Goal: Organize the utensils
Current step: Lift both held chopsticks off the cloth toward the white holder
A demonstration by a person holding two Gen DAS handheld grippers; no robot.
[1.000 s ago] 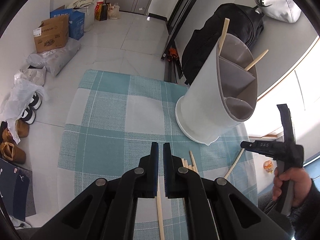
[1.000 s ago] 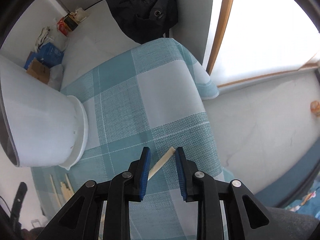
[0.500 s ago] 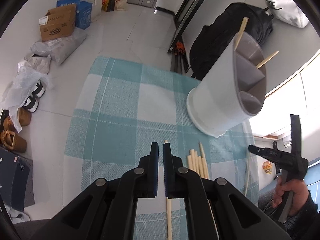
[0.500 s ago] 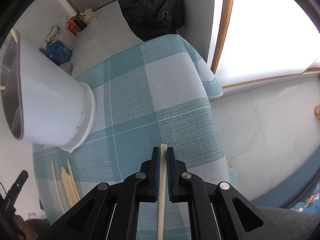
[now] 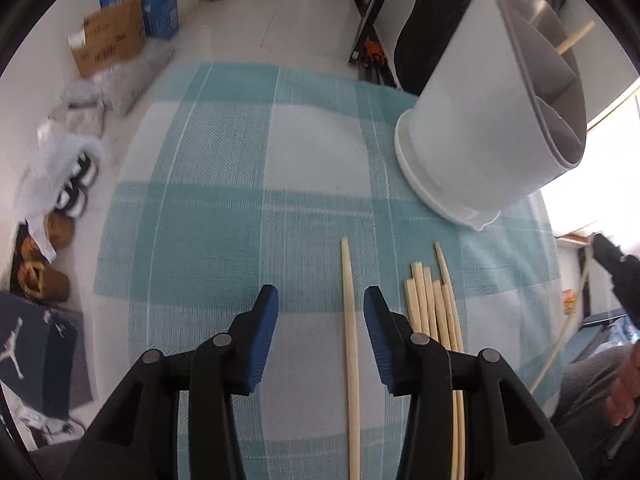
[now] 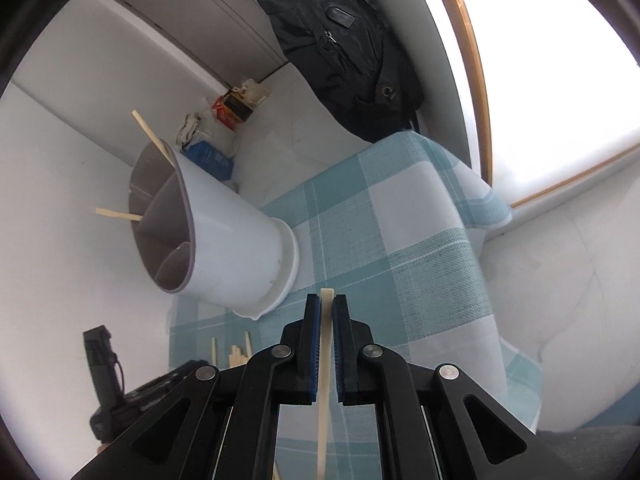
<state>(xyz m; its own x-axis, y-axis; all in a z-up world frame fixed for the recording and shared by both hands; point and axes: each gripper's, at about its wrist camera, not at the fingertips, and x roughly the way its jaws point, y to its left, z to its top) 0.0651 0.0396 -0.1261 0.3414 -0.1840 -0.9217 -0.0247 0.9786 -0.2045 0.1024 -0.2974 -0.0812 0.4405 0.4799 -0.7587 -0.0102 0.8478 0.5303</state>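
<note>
Pale wood, thin and smooth: the chopstick (image 6: 325,360) sits clamped between the pads of your right gripper (image 6: 327,312), lifted above the checked cloth (image 6: 420,264). Carry it to the white holder (image 6: 240,248), which stands on the cloth with two sticks already in its grey compartments. Bring the tip over an open compartment, tilt the stick steeper, and release only when the tip is inside the rim. Your left gripper (image 5: 320,312) is opening above a single chopstick (image 5: 350,344) that lies on the cloth between its jaws, not yet touched; a bundle of chopsticks (image 5: 432,312) lies just beside. Lower it straight, so the bundle is not caught. The print on the cardboard box (image 5: 108,40) on the floor is too blurred to read.
</note>
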